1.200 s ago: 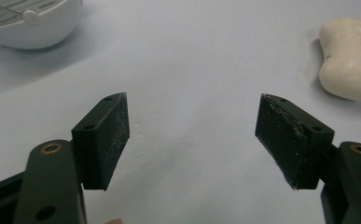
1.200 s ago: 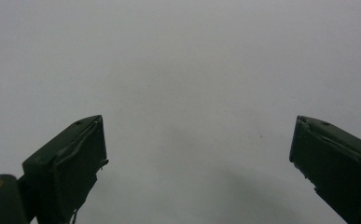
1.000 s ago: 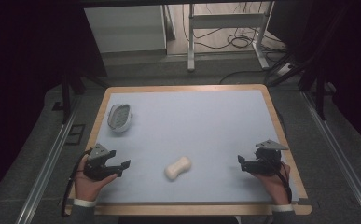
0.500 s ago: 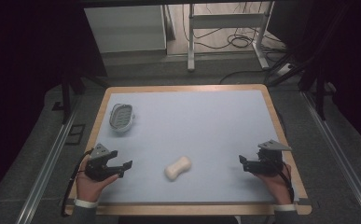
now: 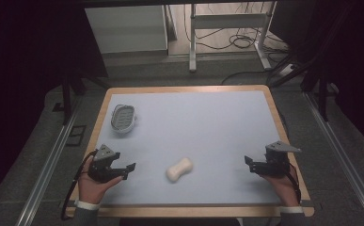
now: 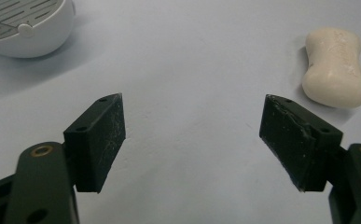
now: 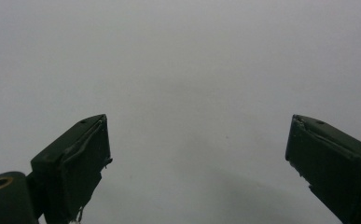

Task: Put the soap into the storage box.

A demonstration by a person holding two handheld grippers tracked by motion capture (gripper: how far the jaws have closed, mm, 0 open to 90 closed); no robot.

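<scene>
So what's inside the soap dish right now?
The soap dish holds a slotted grey drain insert and no soap; the soap lies apart on the table. Whatever is beneath the insert is covered.

The table (image 5: 189,117) lies mostly bare: from the far edge down to the near one, the whole middle and the right half carry nothing, so a gripper could sweep there freely. Two things break the surface. A white slatted soap dish (image 5: 123,117) sits close to the left edge, toward the far left corner. A pale bar of soap (image 5: 179,170) lies near the near edge, a little left of its middle. Between dish and soap the way is open. The left gripper (image 5: 125,170) holds the near left corner, jaws spread wide, with bare table between it and the soap; the right gripper (image 5: 250,164), jaws also spread, sits by the right edge facing unbroken surface.
</scene>
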